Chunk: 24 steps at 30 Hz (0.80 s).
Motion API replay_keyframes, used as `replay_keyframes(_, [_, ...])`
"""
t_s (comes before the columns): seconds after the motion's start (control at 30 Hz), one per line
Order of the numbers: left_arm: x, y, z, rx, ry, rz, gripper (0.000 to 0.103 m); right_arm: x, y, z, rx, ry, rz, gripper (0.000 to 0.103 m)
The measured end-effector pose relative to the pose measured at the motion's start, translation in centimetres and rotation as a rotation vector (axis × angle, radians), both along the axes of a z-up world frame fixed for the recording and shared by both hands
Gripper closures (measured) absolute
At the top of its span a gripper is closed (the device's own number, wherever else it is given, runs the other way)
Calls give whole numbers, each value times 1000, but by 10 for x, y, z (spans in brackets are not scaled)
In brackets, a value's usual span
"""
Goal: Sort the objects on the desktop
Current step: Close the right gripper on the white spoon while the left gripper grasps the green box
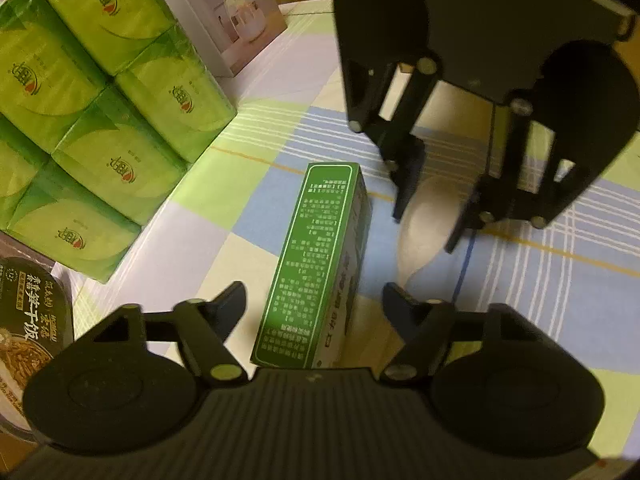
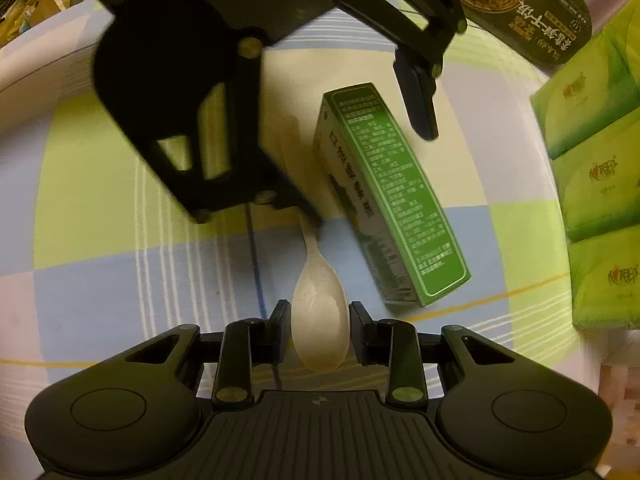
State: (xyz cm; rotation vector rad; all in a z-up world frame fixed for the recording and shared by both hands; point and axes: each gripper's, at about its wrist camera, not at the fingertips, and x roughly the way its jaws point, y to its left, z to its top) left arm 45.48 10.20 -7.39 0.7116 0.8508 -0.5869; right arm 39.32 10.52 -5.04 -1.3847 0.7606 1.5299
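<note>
left wrist view: left gripper (image 1: 314,300) jaws spread, straddling the near end of a long green printed cardboard box (image 1: 316,264) that lies flat on the pastel checked tablecloth (image 1: 224,204); both fingers show clear gaps to the box sides, no contact. right gripper (image 1: 430,216) comes in from 1 o'clock, tips down at a cream plastic spoon (image 1: 418,224) lying just right of the box. at 9–10 o'clock a wrapped stack of lime-green tissue packs (image 1: 100,120). at 12 o'clock a white product carton with a humidifier picture (image 1: 224,12), shut, contents not visible. at 8 o'clock a dark instant rice bowl with sealed printed lid (image 1: 28,320), contents hidden.

right wrist view: right gripper (image 2: 319,332) jaws narrowed around the spoon (image 2: 320,312) bowl, fingers (image 2: 280,328) flanking it; can't tell if the pads actually press it. spoon handle runs toward 12 o'clock under the left gripper (image 2: 360,176). green box (image 2: 396,196) at 1 o'clock, just beside the spoon. tissue packs (image 2: 596,184) at 3 o'clock, rice bowl (image 2: 524,4) at 1–2 o'clock, lid on.
</note>
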Motion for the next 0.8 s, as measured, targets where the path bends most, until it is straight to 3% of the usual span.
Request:
replay_keyframes(0.03, [1, -1, 0, 0, 6, 8, 53, -1, -1, 0, -3, 3, 0, 75])
replay_keyframes(0.1, [2, -1, 0, 5, 14, 26, 62, -3, -2, 1, -12, 13, -6, 75])
replay_keyframes(0.33, [-9, 2, 10, -6, 42, 107, 77, -6, -15, 6, -39, 60, -111, 75])
replay_keyframes(0.57, [-49, 6, 14, 1, 76, 222, 77, -18, -41, 17, -67, 100, -278, 75])
replay_keyframes(0.8, [-111, 7, 21, -65, 127, 354, 78, -53, -82, 34, -41, 186, -467, 76])
